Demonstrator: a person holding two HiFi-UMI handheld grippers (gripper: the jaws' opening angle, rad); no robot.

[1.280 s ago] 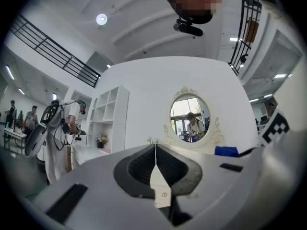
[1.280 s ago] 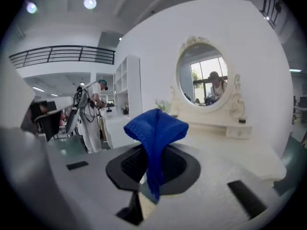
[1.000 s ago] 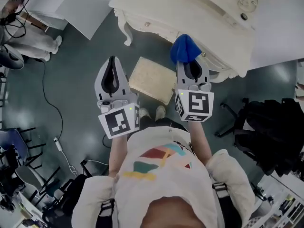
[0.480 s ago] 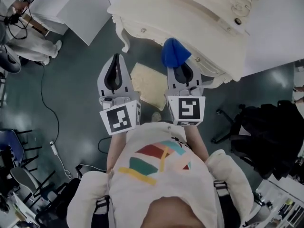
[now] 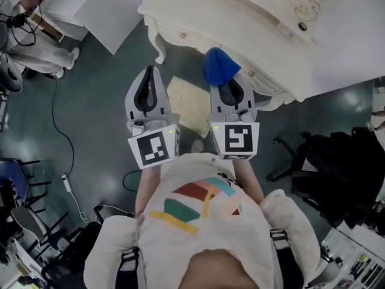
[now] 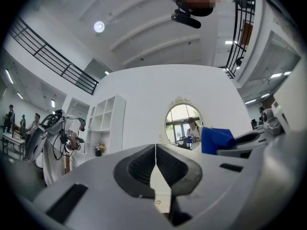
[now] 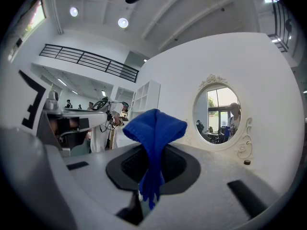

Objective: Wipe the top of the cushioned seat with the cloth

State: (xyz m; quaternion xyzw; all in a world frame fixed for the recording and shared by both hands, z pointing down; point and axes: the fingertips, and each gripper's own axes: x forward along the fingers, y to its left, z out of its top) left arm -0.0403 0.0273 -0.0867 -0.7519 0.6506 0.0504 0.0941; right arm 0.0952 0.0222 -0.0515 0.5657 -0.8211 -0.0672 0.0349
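Left tool [image 5: 148,77]: at 9 o'clock of the right tool in the head view. In its own view [image 6: 155,150] the jaws are pressed together with nothing between them.

Right tool [image 5: 224,82]: its own view [image 7: 152,163] shows the jaws clamped on the blue cloth.

Cloth [image 5: 220,67]: bunched at the 12 o'clock end of the right tool. In the right gripper view [image 7: 154,128] a folded crown stands above the jaws and a narrow tail hangs down between them. It also shows in the left gripper view [image 6: 216,140], toward 3 o'clock.

Cushioned seat [image 5: 189,104]: a beige square top seen from above between the two tools, partly covered by them. The cloth is at its 1 o'clock and does not overlap it.

Counter [image 5: 240,29]: white and ornate with carved legs, at 12 o'clock of the seat.

Mirror [image 7: 218,114]: oval with a scrolled frame, standing on the counter against the white wall. It is also seen from the left tool [image 6: 183,123].

Floor [image 5: 96,119]: dark grey, with a cable [image 5: 60,131] trailing at 9 o'clock.
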